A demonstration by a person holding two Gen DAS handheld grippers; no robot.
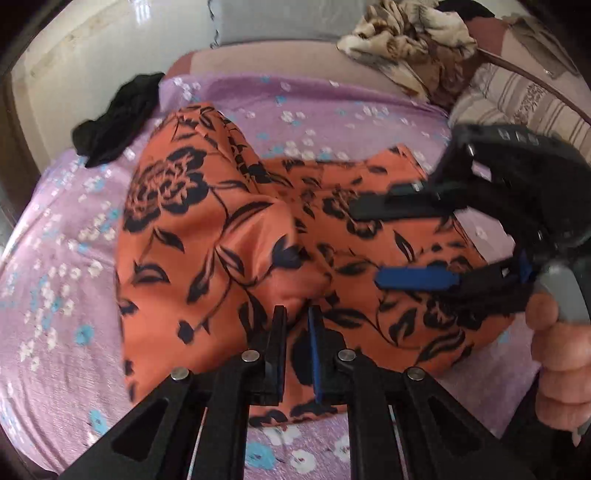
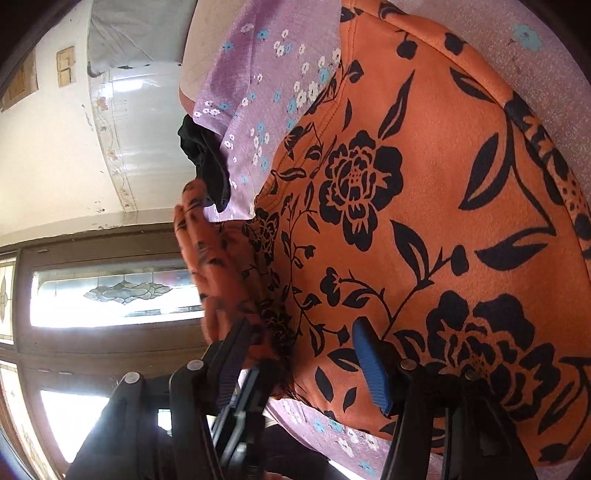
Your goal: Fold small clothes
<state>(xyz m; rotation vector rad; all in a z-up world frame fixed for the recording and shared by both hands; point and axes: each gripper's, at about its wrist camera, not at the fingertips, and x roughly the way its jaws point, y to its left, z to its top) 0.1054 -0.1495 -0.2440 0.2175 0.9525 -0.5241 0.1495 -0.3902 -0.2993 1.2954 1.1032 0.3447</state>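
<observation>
At the near edge of the bed, left wrist view: left tool (image 1: pixel 296 312), fingers drawn together on a raised pinch of the orange floral garment (image 1: pixel 207 236). The cloth balloons up and away from the pinch, so this part is lifted off the purple flowered bed sheet (image 1: pixel 55 295).

Just right of it, same view: right tool (image 1: pixel 367 243), black and blue fingers standing apart above the flat portion of the garment, nothing pressed between them. The person's right hand (image 1: pixel 561 350) is wrapped on its handle.

Right wrist view: right tool (image 2: pixel 299 328) apart; a blurred flap of the orange floral garment (image 2: pixel 424 184) hangs beside its black finger. Whether that finger touches the flap cannot be told.

Relation governing the next move, as a judgement: the garment's long axis runs left to right across the left wrist view. The lifted half is on the left tool's side, the flat half under the right tool. A fold would probably carry the pinched edge across toward the right tool.

Farther off: black garment (image 1: pixel 114 118) crumpled at the sheet's far left corner, well apart. Farthest: brown patterned blanket (image 1: pixel 406 33) heaped against the bed's far end.
</observation>
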